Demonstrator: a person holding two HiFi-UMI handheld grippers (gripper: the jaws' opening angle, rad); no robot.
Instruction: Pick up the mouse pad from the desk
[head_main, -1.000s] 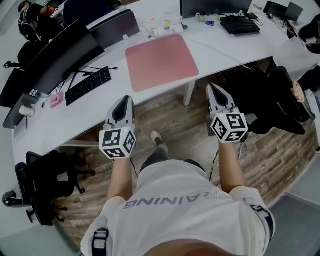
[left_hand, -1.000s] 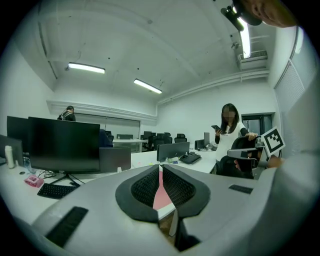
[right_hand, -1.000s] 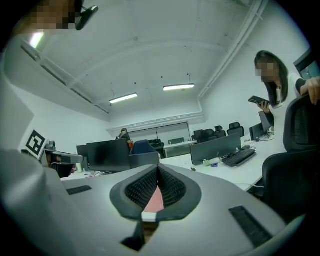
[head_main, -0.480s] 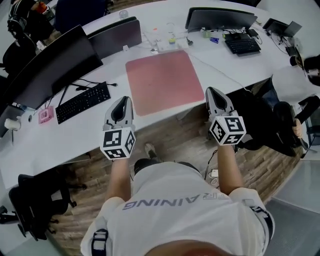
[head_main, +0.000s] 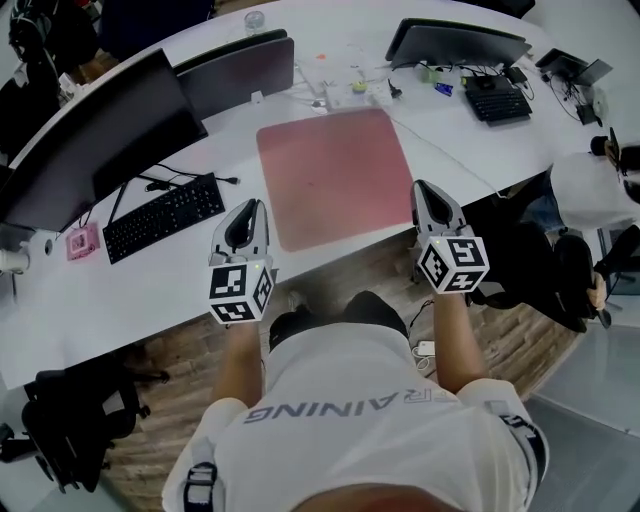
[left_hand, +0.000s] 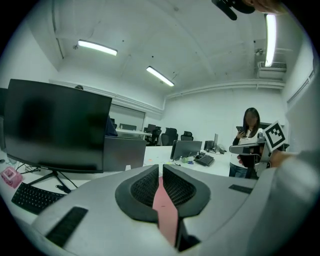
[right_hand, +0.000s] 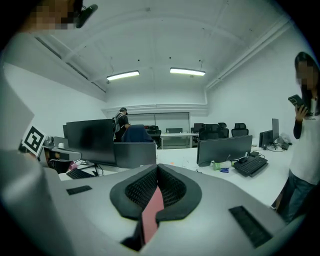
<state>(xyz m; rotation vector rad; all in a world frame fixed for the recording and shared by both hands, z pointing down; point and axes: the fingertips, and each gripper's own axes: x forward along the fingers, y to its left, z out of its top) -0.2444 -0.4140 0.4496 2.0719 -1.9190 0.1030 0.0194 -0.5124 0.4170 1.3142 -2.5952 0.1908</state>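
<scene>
You hold the left gripper (head_main: 250, 207) and the right gripper (head_main: 424, 190) side by side in front of your body, both pointing toward the desk (head_main: 140, 290) and a little downward. The jaws of each one are pressed together and grasp nothing. In both gripper views only a thin slit is left, and a strip of pink shows through it.

That pink is the mouse pad (head_main: 335, 175). It lies flat on the white top, with its near edge close to the front edge of the desk, between your two grippers. Neither tip touches it.

I judge that this even pose prepares a grasp from two sides, because the pad is wide and thin. The keyboard (head_main: 165, 215) and the monitor (head_main: 95, 135) stand on the left, apart from the pad, so they should not hinder you. The jaws must first part, since closed tips get no hold on a flat sheet.
</scene>
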